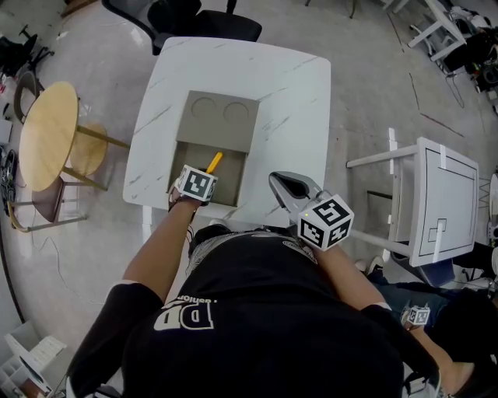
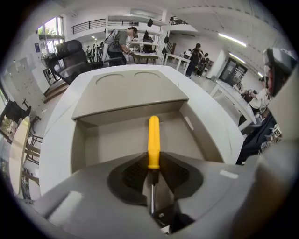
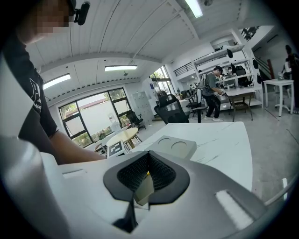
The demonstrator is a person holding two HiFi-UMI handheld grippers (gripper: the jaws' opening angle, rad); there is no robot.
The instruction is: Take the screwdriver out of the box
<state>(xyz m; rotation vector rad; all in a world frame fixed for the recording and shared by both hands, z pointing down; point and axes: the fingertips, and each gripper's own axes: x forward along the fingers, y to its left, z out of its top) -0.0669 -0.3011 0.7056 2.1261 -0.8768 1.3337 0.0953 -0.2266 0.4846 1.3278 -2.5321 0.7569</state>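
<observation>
L gripper [image 2: 153,163]: jaws pinched tight on the screwdriver [image 2: 153,140], gripping where the yellow handle meets the thin metal shaft. The handle points away from the gripper twd the far side of the box; the shaft runs back betw the jaws. Screwdriver is over the open tray of the box [image 2: 79,144], roughly centred L to R; can't tell if it touches the tray floor.

Box is plain beige cardboard. Its lid [image 2: 126,91] is folded back flat beyond the tray, w/ two round pressed circles in it. Box sits on a white marble-look table [image 1: 288,101], nearer the person's edge and L of centre.

R gripper [image 3: 148,161]: jaw tips closed together, nothing held. In the head view it hangs by the table's near edge, just R of the box and apart from it, close to the person's chest.

Person wears a black T-shirt, forearms bare. Around the table: round wooden table [image 1: 47,132] to the L, black office chair [image 1: 194,15] at the far side, white frame furniture [image 1: 436,202] to the R. People stand at benches in the bkgd.
</observation>
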